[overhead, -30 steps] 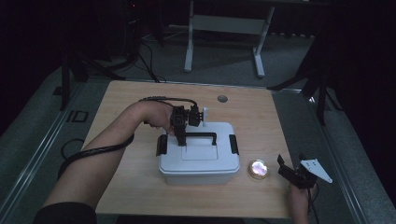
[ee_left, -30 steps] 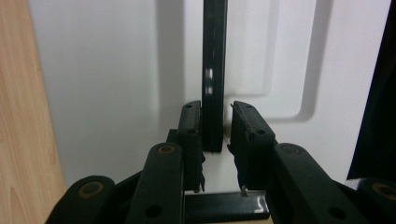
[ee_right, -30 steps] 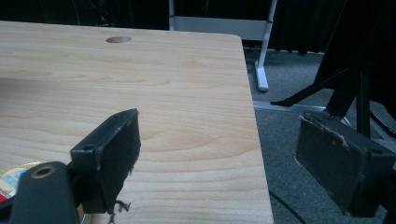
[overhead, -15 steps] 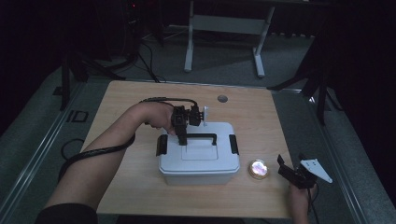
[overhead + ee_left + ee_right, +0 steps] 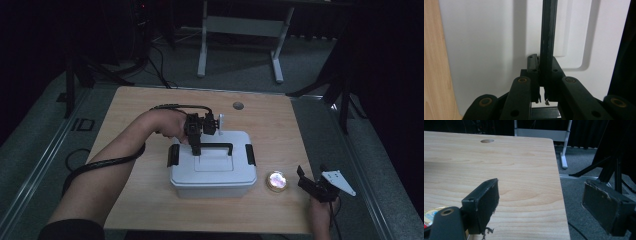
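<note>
A white plastic box point(image 5: 210, 172) with black side latches stands in the middle of the wooden table point(image 5: 130, 120). A black carry handle point(image 5: 216, 146) lies across its lid. My left gripper point(image 5: 196, 149) points down at the handle's left end and is shut on it. In the left gripper view the pads point(image 5: 533, 65) pinch the black handle bar point(image 5: 547, 35) over the white lid point(image 5: 486, 45). My right gripper point(image 5: 306, 181) is held at the table's front right corner, open, with nothing between its fingers point(image 5: 485, 200).
A small round shiny object point(image 5: 276, 181) lies on the table right of the box, close to the right gripper. A cable hole point(image 5: 238, 105) sits near the far edge. The table's right edge point(image 5: 562, 202) drops to grey floor with stand legs point(image 5: 564, 157).
</note>
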Demonstrator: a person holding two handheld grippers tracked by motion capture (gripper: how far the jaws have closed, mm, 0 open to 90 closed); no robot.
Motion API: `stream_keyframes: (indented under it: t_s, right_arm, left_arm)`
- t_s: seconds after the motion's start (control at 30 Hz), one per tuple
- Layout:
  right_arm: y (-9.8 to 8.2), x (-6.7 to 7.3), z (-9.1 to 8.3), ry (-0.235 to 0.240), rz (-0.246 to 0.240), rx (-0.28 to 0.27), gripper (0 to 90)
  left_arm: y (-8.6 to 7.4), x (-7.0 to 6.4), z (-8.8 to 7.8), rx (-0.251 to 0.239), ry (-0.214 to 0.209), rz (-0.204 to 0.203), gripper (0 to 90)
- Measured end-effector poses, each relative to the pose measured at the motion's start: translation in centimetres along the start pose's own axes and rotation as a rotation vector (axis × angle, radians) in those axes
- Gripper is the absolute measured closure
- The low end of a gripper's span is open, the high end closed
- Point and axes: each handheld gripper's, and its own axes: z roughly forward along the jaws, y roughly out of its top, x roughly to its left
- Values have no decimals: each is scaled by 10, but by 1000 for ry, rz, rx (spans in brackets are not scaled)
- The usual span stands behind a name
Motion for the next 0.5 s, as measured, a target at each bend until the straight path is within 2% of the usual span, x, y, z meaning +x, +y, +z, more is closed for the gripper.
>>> stream_keyframes:
  t_s: [0.23,0.47,0.5]
  right_arm:
    - [0,0,0,0,0,0,137]
    - [0,0,0,0,0,0,137]
    - [0,0,0,0,1,0,137]
  left_arm:
    - [1,-1,-2,6,0,4,835]
    - [2,-3,-16,-33,7,9,835]
    - [1,-4,-22,-41,23,8,836]
